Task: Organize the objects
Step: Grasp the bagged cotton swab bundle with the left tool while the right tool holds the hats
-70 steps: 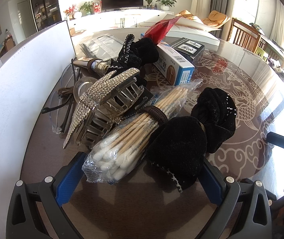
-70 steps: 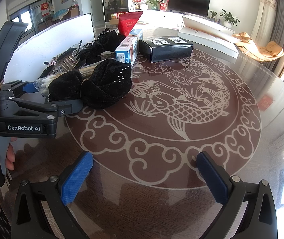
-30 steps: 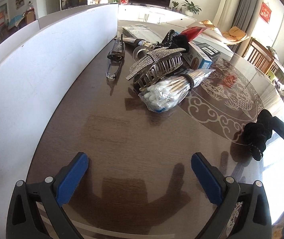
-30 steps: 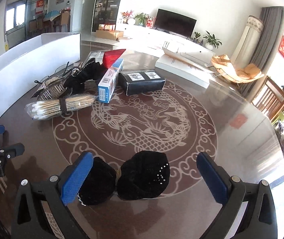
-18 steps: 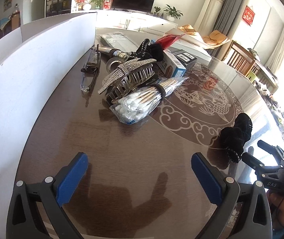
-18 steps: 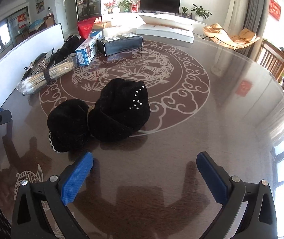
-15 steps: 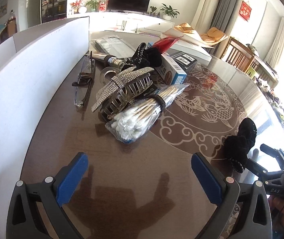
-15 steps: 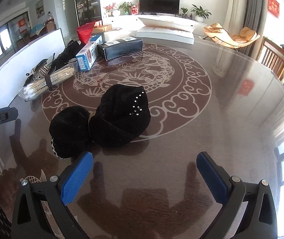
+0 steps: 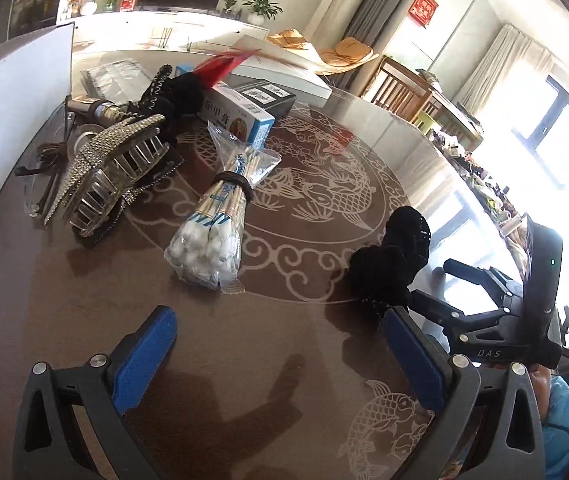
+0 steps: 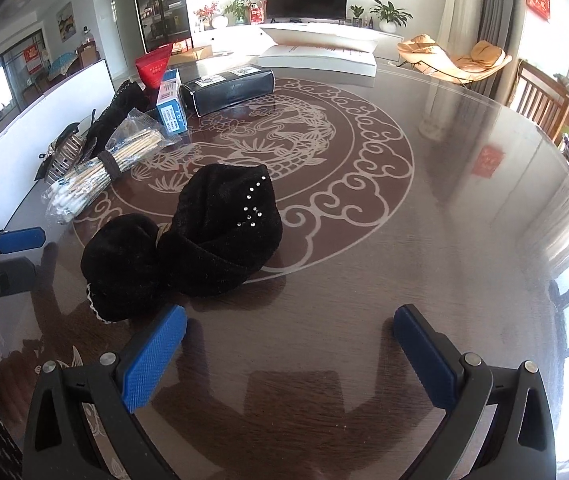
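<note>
A black velvet hair bow [image 10: 204, 240] with small rhinestones lies on the round dark table; it also shows in the left wrist view [image 9: 392, 256]. My right gripper [image 10: 288, 352] is open and empty, just behind the bow. My left gripper [image 9: 280, 356] is open and empty, a short way from a bag of cotton swabs [image 9: 216, 224], which also shows in the right wrist view [image 10: 96, 172]. A rhinestone hair claw [image 9: 104, 172] lies left of the swabs. The right gripper's body [image 9: 516, 312] shows at the right of the left wrist view.
Behind the swabs are a blue and white box [image 9: 240, 116], a black box [image 10: 228, 84], a black scrunchie [image 9: 176, 96], glasses [image 9: 40, 184] and a red funnel [image 10: 152, 64]. A white board [image 9: 0, 96] stands along the table's left side.
My left gripper has moved closer to the swab bag and turned right. The bow lies where the right gripper let it go; the right gripper has come slightly nearer to it.
</note>
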The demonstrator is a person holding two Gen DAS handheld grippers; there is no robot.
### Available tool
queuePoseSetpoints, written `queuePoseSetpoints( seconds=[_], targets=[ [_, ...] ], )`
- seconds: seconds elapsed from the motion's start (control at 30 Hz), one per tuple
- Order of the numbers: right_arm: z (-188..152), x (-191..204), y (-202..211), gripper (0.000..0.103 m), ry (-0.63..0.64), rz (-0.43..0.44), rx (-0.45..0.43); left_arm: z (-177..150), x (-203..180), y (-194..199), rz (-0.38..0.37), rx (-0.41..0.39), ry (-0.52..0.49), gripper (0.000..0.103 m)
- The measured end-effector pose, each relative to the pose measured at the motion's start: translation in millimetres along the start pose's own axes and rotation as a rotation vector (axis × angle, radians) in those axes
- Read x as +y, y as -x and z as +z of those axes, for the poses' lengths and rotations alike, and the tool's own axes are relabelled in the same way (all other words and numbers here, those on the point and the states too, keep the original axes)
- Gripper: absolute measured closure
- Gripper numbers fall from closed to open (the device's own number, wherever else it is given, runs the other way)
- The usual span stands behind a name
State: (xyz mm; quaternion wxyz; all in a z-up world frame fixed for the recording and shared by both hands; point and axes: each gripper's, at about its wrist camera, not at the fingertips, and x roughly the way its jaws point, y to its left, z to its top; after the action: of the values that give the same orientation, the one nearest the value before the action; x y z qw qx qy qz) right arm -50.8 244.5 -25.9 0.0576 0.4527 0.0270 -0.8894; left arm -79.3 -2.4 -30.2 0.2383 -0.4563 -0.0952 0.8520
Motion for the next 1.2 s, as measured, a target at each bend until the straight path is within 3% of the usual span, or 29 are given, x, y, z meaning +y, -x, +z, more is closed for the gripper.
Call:
queuePoseSetpoints(
  seconds=[0.13, 0.2, 0.23, 0.27, 0.3, 0.33, 0.37, 0.6, 0.63, 0.67, 0.7, 0.73, 0.97, 1.1, 1.13, 1.17, 1.2],
  targets=[
    [0.2, -0.2, -0.7, 0.000, 0.002, -0.002, 0.001, 29.5, 8.5, -10.1, 0.115, -0.001, 0.031, 0.000],
    [0.2, -0.2, -0.7, 0.000, 0.002, -0.002, 0.001, 43.1, 4.8, -24.5, 0.146, 0.021, 0.000, 0.000],
    [0.2, -0.2, -0.7, 0.000, 0.002, -0.002, 0.002, 47.7, 0.9, -31.9, 0.168, 0.031, -0.031, 0.012],
    [0.1, -0.1, -0.9, 0.000, 0.003, -0.003, 0.002, 50.8, -3.5, -39.7, 0.203, 0.045, -0.063, 0.034],
    [0.1, -0.2, -0.8, 0.000, 0.003, -0.003, 0.002, 52.6, -7.3, -46.9, 0.237, 0.061, -0.089, 0.045],
    [0.2, -0.4, -0.7, 0.000, 0.003, -0.003, 0.002, 52.6, -9.1, -51.5, 0.265, 0.073, -0.108, 0.065],
    [0.1, -0.3, -0.8, 0.000, 0.002, -0.002, 0.001, 50.4, -11.8, -54.0, 0.272, 0.079, -0.122, 0.073],
    [0.0, -0.8, -1.1, 0.000, -0.002, 0.004, -0.002, -18.3, -28.0, -8.1, 0.313, 0.038, -0.166, 0.069],
    [-0.1, -0.8, -1.3, 0.000, -0.001, 0.002, -0.001, -25.1, -28.7, -3.2, 0.317, 0.040, -0.173, 0.056],
    [-0.1, -0.9, -1.3, 0.000, 0.000, 0.001, -0.001, -28.8, -28.8, -1.9, 0.318, 0.057, -0.178, 0.025],
    [0.0, -0.8, -1.4, 0.000, 0.002, -0.002, 0.001, -29.1, -29.2, -4.6, 0.326, 0.080, -0.179, 0.009],
    [0.4, -0.3, -1.5, 0.000, 0.003, -0.005, 0.002, -28.3, -29.2, -7.7, 0.341, 0.087, -0.183, 0.000],
    [0.7, -3.4, -0.8, 0.000, -0.017, -0.004, -0.002, -6.9, -26.2, -29.2, 0.377, 0.080, -0.136, 0.000],
    [-0.4, -16.2, 9.9, 0.000, -0.088, 0.077, -0.061, -5.9, -24.6, -29.4, 0.370, 0.103, -0.151, 0.000],
    [-2.0, -21.8, 15.0, 0.000, -0.126, 0.106, -0.079, -8.2, -22.2, -24.8, 0.380, 0.090, -0.142, 0.006],
    [-2.3, -27.0, 18.3, 0.000, -0.174, 0.144, -0.072, -12.7, -20.4, -15.8, 0.391, 0.048, -0.135, 0.033],
    [-3.1, -31.3, 20.9, 0.000, -0.231, 0.203, -0.055, -17.7, -17.1, -6.5, 0.387, 0.012, -0.133, 0.046]
  ],
)
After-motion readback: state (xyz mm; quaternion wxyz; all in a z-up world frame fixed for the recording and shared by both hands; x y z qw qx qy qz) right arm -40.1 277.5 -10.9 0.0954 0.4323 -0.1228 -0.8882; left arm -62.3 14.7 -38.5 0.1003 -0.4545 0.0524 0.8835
